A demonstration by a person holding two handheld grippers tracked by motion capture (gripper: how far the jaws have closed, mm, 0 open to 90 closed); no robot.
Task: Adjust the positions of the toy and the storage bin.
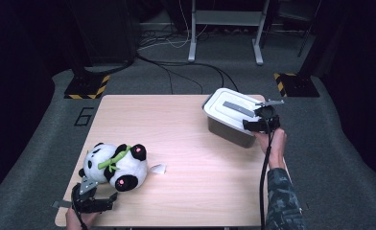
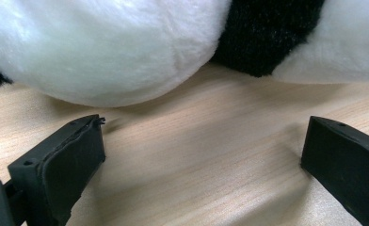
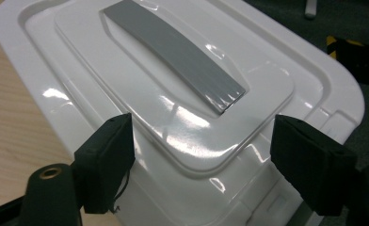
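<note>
The big wooden table stands on a grey floor, in a dark room with cables and a metal stand behind it. At the far right of the table sits a box with a white lid and a grey strip on top. Near the left front lies a plush panda, with a small white bit just beside it.

The right gripper is over the near corner of the lid. Its jaws are wide apart, one on each side of the raised middle part, and they press on nothing. The right hand reaches in from the table's right edge.

The left gripper lies low at the front edge, just before the panda. Its jaws are wide open with only bare wood between them.
</note>
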